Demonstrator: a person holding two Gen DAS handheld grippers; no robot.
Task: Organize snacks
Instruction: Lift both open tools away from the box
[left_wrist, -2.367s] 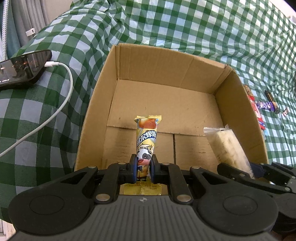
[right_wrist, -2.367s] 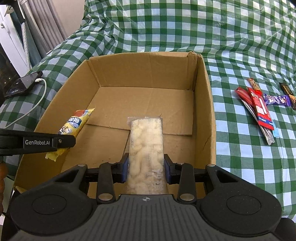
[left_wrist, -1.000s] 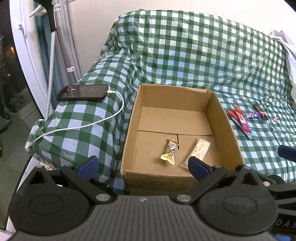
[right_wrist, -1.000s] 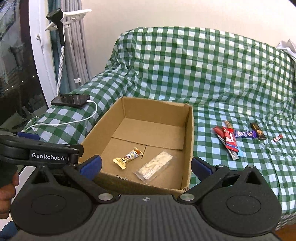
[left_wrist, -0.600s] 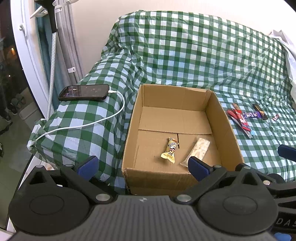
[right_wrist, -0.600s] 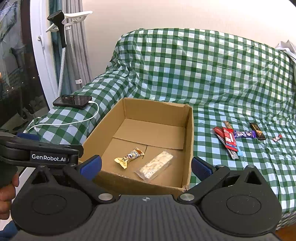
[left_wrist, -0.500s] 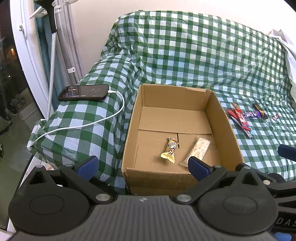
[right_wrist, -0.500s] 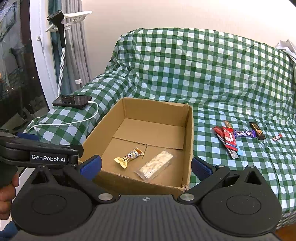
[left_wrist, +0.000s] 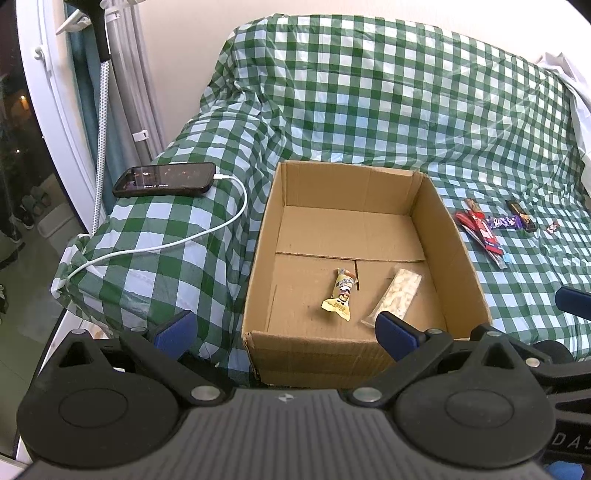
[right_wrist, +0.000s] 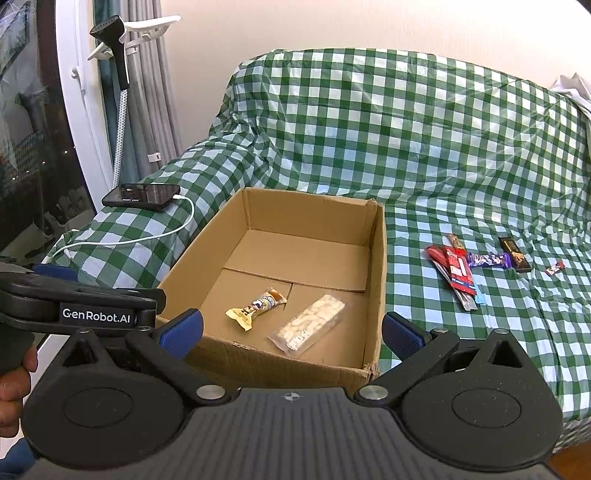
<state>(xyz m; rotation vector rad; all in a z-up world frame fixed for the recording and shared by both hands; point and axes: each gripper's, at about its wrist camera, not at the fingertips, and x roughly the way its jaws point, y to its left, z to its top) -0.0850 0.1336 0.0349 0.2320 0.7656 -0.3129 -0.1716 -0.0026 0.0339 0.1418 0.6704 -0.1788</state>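
Observation:
An open cardboard box (left_wrist: 458, 254) (right_wrist: 380, 258) sits on a green checked cloth. On its floor lie a yellow snack bar (left_wrist: 341, 293) (right_wrist: 255, 308) and a clear pack of pale crackers (left_wrist: 397, 297) (right_wrist: 308, 323), side by side. To the box's right, loose snacks (left_wrist: 484, 232) (right_wrist: 460, 271) lie on the cloth: red sticks, a purple bar, a dark bar. My left gripper (left_wrist: 284, 330) hangs open and empty before the box's near wall. My right gripper (right_wrist: 291, 332) is open too, held back from the box, nothing between its fingers.
A black phone (left_wrist: 166, 179) (right_wrist: 142, 194) with a white charging cable (left_wrist: 177, 240) rests on the cloth left of the box. The cloth's edge drops off at the left toward a window and a clothes steamer pole (right_wrist: 120, 110). A hand (right_wrist: 13, 384) holds the left gripper.
Both grippers let go of their snacks, which now lie in the box, and pulled back and up. Over the last second the views barely shift.

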